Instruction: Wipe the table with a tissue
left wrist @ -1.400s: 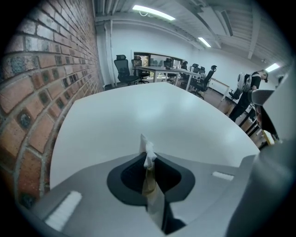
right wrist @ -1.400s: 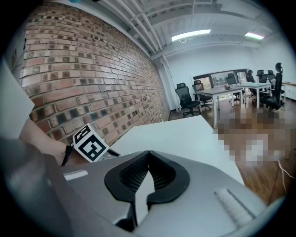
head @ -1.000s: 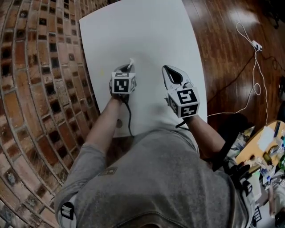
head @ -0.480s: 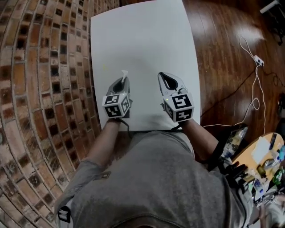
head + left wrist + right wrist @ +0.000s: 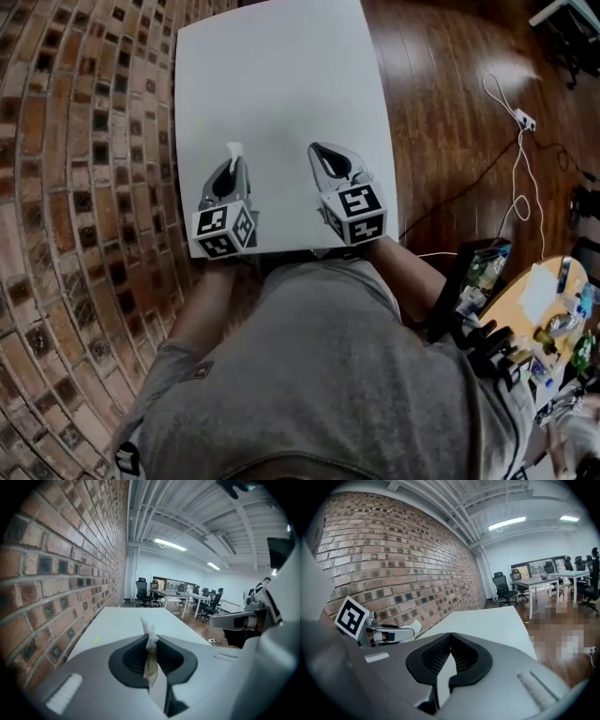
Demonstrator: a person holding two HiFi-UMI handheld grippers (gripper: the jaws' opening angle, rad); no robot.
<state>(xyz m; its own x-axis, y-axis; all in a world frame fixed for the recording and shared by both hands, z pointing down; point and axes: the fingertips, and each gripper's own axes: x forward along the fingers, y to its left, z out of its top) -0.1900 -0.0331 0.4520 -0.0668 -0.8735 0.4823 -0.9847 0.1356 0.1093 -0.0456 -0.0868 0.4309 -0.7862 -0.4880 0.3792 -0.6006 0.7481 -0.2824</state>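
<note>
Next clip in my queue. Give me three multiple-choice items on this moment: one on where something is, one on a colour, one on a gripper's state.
1. Where is the tissue?
A. dropped on the floor
B. pinched in the left gripper
C. draped over a chair

2. What colour is the table top?
A. white
B. black
C. red

3. How does the right gripper stand?
A. wide open
B. shut on a cup
C. shut with nothing in it

Answers:
1 B: the left gripper view shows the tissue sticking up from between that gripper's closed fingers.
2 A: the head view shows a plain white top.
3 C: the right gripper view shows its fingers meeting at the tips with nothing between them.
</note>
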